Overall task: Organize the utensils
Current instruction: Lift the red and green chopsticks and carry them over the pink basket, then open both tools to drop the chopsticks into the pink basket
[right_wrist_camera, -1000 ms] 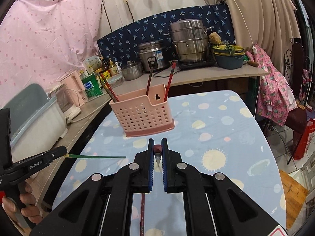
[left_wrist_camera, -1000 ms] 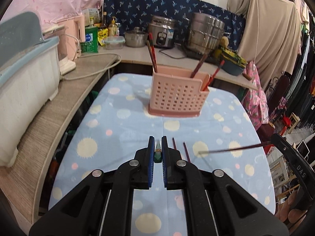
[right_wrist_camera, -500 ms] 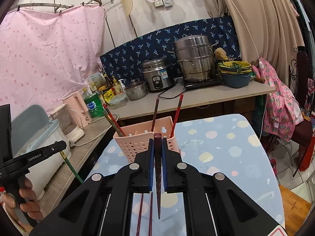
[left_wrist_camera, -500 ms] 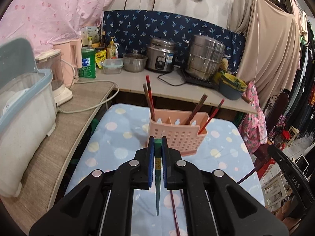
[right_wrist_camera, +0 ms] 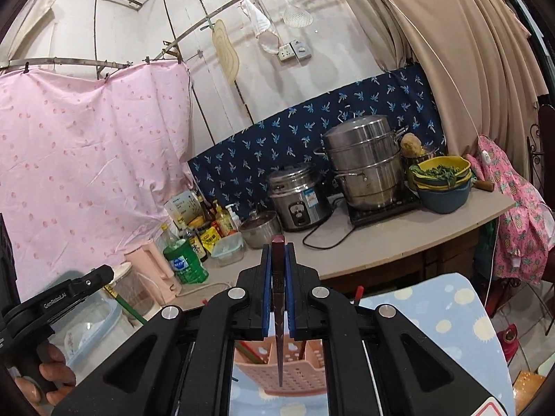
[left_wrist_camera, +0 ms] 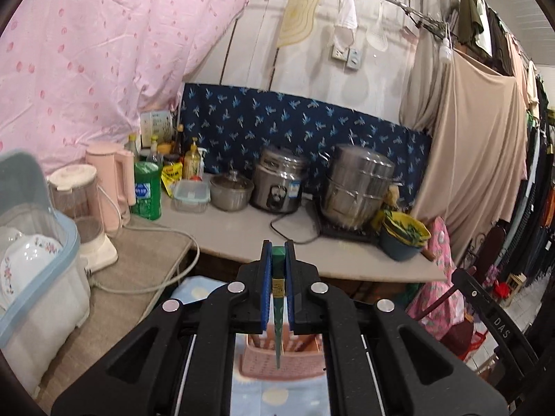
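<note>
The left gripper (left_wrist_camera: pixel 278 260) has its jaws clamped on a green chopstick (left_wrist_camera: pixel 277 319); the right gripper (right_wrist_camera: pixel 278 260) pinches a dark red chopstick (right_wrist_camera: pixel 279 329). Both tips hang over the pink basket (right_wrist_camera: pixel 295 371) below the jaws.

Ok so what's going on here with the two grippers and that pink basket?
A person is sorting chopsticks. The left hand-held gripper is shut on a green chopstick, and the right hand-held gripper on a dark red chopstick. Both hang tip-down above the pink utensil basket, which already holds several.
</note>
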`<state>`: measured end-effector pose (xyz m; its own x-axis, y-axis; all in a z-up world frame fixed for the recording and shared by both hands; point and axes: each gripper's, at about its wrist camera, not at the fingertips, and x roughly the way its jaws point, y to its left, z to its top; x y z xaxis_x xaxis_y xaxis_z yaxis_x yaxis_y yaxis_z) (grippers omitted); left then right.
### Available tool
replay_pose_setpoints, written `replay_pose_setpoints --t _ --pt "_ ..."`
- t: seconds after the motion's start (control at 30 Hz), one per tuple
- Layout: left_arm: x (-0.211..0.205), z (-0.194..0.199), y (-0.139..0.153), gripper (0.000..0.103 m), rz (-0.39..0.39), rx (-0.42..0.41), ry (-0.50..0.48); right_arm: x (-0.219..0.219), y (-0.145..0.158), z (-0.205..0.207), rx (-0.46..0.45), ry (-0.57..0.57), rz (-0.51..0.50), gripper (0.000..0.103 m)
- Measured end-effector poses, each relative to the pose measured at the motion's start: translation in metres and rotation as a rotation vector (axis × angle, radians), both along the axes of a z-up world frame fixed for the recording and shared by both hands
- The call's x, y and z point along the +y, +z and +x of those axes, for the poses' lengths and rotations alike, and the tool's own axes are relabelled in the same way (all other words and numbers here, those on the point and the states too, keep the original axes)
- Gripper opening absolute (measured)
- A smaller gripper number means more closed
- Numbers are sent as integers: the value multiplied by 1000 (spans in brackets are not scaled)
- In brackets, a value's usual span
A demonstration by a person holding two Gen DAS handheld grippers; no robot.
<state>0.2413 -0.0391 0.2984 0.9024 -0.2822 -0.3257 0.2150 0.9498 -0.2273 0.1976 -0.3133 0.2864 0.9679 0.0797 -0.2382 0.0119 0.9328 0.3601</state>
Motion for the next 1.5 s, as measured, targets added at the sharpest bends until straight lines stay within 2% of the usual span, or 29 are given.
replay_pose_setpoints --t 0.2,0.5,0.83,1.07,1.1,1.17,1.23,1.5 --pt "-9 32 -1 7 -3 -9 19 4 6 41 3 -10 -17 7" --pt "-15 61 -49 7 26 71 9 11 -43 79 105 5 -33 7" --pt "-14 76 -81 7 40 136 11 21 -84 97 194 23 -50 7" --pt "-16 74 -92 7 40 148 5 21 -94 99 227 21 -52 9" --pt "-17 74 -92 8 41 150 3 21 -95 98 225 20 -52 10" --pt "-18 73 -94 17 44 157 5 19 -93 96 223 17 -52 11" --pt "-17 69 -94 36 42 157 15 18 -92 92 220 17 -48 11" --pt "-18 50 -90 37 66 143 17 21 -84 71 200 25 -56 16"
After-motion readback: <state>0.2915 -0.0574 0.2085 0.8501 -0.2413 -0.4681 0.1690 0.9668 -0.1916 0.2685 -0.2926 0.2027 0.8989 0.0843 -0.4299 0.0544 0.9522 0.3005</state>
